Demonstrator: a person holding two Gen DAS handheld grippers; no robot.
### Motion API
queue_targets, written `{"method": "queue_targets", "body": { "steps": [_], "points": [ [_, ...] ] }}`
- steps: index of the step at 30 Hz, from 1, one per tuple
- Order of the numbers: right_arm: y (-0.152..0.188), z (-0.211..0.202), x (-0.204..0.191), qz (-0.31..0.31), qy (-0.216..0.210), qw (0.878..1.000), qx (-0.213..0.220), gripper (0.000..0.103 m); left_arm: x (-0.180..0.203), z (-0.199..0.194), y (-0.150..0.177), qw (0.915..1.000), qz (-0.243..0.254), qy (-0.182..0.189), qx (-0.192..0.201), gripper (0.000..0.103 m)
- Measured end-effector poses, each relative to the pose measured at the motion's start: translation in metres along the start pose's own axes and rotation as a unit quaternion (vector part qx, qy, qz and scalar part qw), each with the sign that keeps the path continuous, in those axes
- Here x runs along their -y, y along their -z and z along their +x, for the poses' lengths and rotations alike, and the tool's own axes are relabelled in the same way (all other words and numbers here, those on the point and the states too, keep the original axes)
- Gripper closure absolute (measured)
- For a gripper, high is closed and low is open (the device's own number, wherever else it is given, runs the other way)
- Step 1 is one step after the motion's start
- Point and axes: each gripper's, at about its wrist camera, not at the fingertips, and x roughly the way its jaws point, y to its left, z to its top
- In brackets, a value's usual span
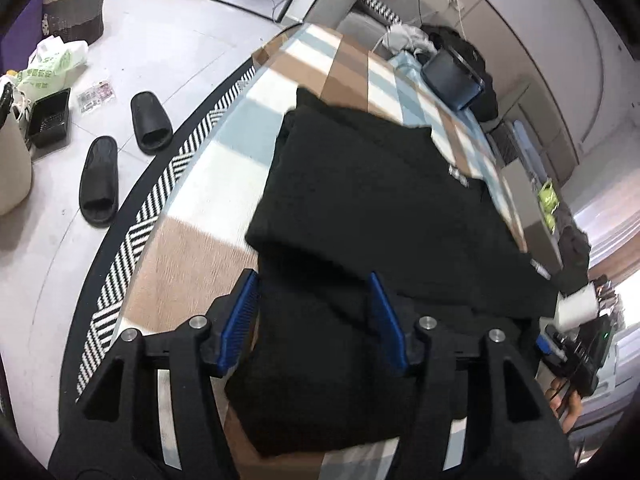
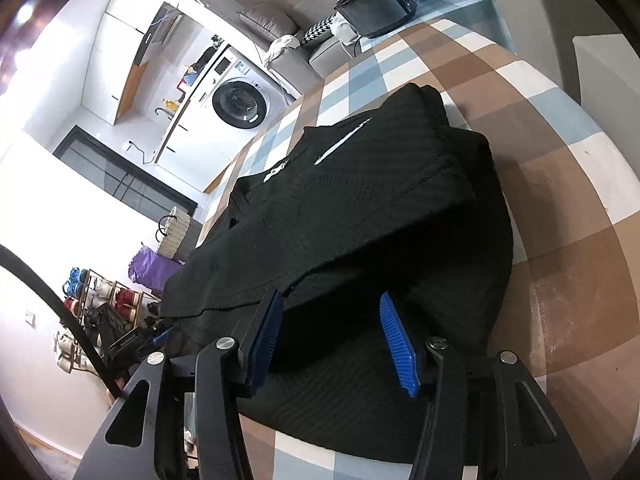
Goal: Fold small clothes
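A black garment lies partly folded on a checked brown, blue and white cloth; it also shows in the right wrist view. Its upper layer is folded over the lower one. My left gripper is open, its blue pads spread just above the garment's near part, holding nothing. My right gripper is open too, over the garment's near edge, with its blue pads apart. The right gripper's body shows at the right edge of the left wrist view.
The checked cloth covers a table with a zigzag black and white border. A dark case sits at the far end. Black slippers and a basket are on the floor at left. A washing machine stands beyond.
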Motion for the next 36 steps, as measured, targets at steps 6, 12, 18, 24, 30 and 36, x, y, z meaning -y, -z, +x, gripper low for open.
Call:
{"method": "queue_targets", "body": {
  "steps": [6,12,18,24,30,36],
  "points": [
    [-0.010,0.000,0.008,0.019,-0.006,1.000,0.017,0.050,0.015,-0.002,-0.029,0.9987,0.007,0.025,0.043,0.049],
    [-0.020,-0.006,0.025,0.074,-0.039,0.995,0.046,0.050,0.023,0.011,-0.048,0.9989,0.007,-0.012,0.045,0.073],
    [-0.031,-0.005,0.030,0.095,-0.044,0.993,0.056,0.050,0.016,0.011,-0.063,0.9980,-0.012,-0.004,0.062,0.093],
    [-0.018,-0.018,0.027,0.079,-0.009,0.996,0.041,0.050,0.013,0.003,-0.068,0.9975,-0.014,0.000,0.070,0.093],
    [-0.021,-0.040,0.035,0.051,0.044,0.995,0.070,0.050,0.018,0.004,-0.066,0.9979,-0.003,-0.002,0.065,0.093],
    [-0.054,-0.039,0.032,0.012,0.026,0.996,0.081,0.049,0.022,0.000,-0.063,0.9977,0.002,-0.006,0.068,0.093]
  ]
}}
